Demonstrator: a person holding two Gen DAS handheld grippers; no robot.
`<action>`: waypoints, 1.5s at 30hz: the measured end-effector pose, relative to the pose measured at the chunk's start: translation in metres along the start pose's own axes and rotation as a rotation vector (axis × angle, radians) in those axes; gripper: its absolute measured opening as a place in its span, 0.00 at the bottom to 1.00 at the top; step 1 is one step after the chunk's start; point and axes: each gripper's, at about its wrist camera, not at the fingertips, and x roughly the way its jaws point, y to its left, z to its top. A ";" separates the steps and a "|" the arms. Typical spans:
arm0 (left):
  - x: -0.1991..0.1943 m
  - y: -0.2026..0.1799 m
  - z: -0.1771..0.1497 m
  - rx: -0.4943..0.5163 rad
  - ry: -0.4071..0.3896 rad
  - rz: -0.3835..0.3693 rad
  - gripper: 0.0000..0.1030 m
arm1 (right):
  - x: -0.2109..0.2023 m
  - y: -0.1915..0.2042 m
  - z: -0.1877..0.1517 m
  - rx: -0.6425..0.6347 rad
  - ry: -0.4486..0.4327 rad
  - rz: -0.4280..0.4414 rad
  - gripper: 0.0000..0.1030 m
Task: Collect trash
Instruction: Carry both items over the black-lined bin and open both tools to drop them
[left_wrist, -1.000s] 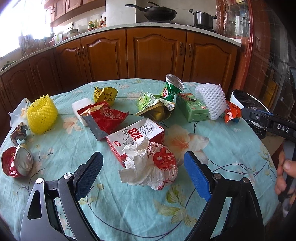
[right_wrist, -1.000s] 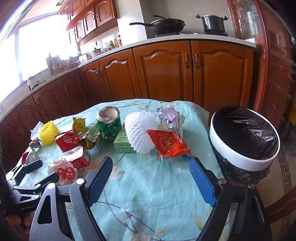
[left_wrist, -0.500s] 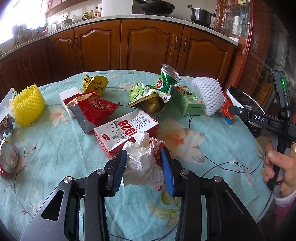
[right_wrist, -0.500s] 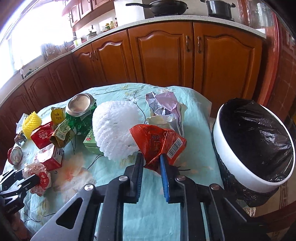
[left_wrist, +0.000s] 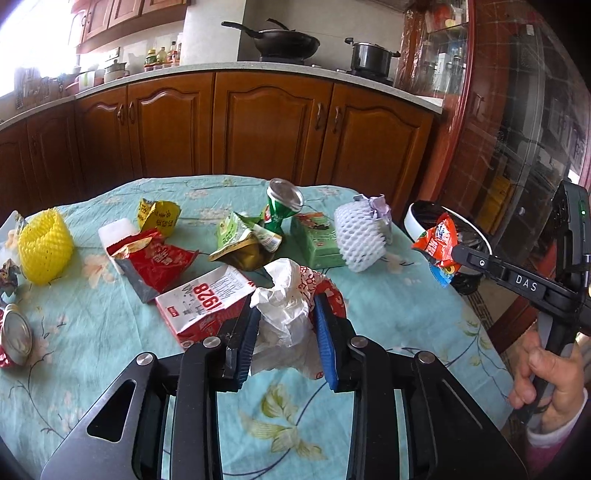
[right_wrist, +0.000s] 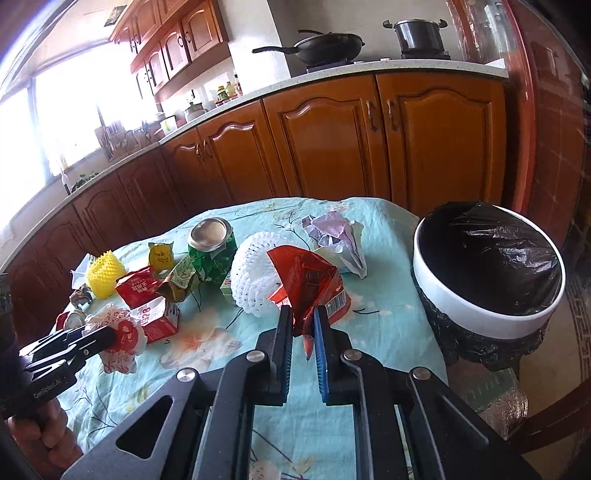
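My left gripper is shut on a crumpled white and red paper wrapper and holds it above the tablecloth; it also shows in the right wrist view. My right gripper is shut on a red snack packet, lifted off the table; the packet also shows in the left wrist view, close to the bin. The white bin with a black liner stands just past the table's right edge.
On the teal floral tablecloth lie a red 1928 carton, a red foil bag, a green can, a green box, white foam netting, yellow foam netting and a crumpled purple wrapper.
Both grippers have lifted their loads off the table. The red packet has moved right, towards the bin. One second ago both grippers were open.
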 end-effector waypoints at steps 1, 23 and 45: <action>0.000 -0.004 0.002 0.006 -0.001 -0.011 0.27 | -0.005 -0.002 -0.001 0.007 -0.005 0.000 0.11; 0.043 -0.131 0.054 0.179 -0.024 -0.200 0.27 | -0.067 -0.082 0.008 0.145 -0.110 -0.109 0.11; 0.197 -0.226 0.125 0.190 0.211 -0.303 0.27 | -0.014 -0.185 0.052 0.244 -0.001 -0.182 0.11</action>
